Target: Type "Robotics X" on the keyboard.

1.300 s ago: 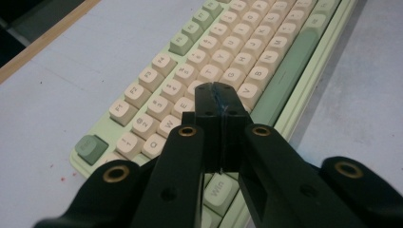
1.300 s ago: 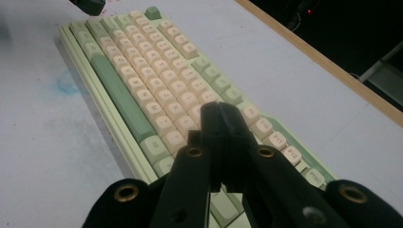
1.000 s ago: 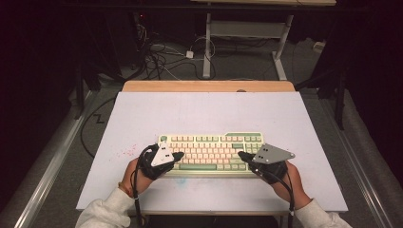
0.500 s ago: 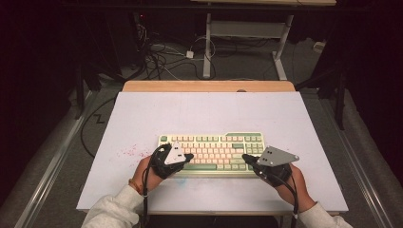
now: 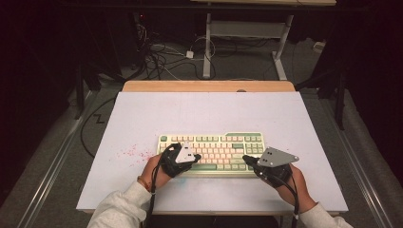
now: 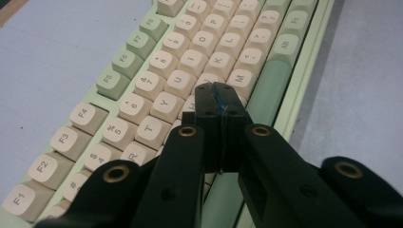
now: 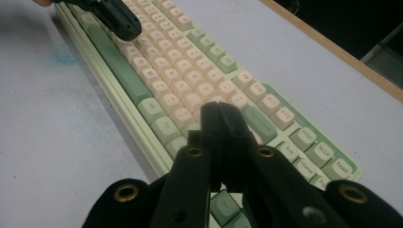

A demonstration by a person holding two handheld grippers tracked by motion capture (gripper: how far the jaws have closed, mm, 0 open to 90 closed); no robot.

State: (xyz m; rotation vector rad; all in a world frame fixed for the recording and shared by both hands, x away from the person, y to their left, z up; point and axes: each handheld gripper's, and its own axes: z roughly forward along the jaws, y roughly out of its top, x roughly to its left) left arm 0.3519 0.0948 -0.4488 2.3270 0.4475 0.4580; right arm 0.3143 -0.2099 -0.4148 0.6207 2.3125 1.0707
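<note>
A cream and green keyboard (image 5: 214, 141) lies on the white table top (image 5: 190, 109), near its front edge. My left gripper (image 5: 196, 156) is shut with nothing between its jaws. In the left gripper view its tips (image 6: 216, 92) hover over the middle letter keys of the keyboard (image 6: 157, 80), just beside the green space bar (image 6: 266, 90). My right gripper (image 5: 245, 158) is also shut and holds nothing. Its tips (image 7: 221, 111) sit above the keys at the right end of the letter block of the keyboard (image 7: 190, 71). The left gripper (image 7: 119, 19) shows farther along that view. Whether either tip touches a key I cannot tell.
A wooden strip (image 5: 209, 86) borders the table's far edge. Pink specks (image 5: 130, 153) mark the top to the left of the keyboard. Cables (image 5: 161, 57) and a desk frame (image 5: 207, 42) stand on the dark floor beyond. Bare table top lies behind the keyboard.
My left gripper has slid to the right along the front of the keyboard, toward its middle. The right gripper and the keyboard have stayed where they were.
</note>
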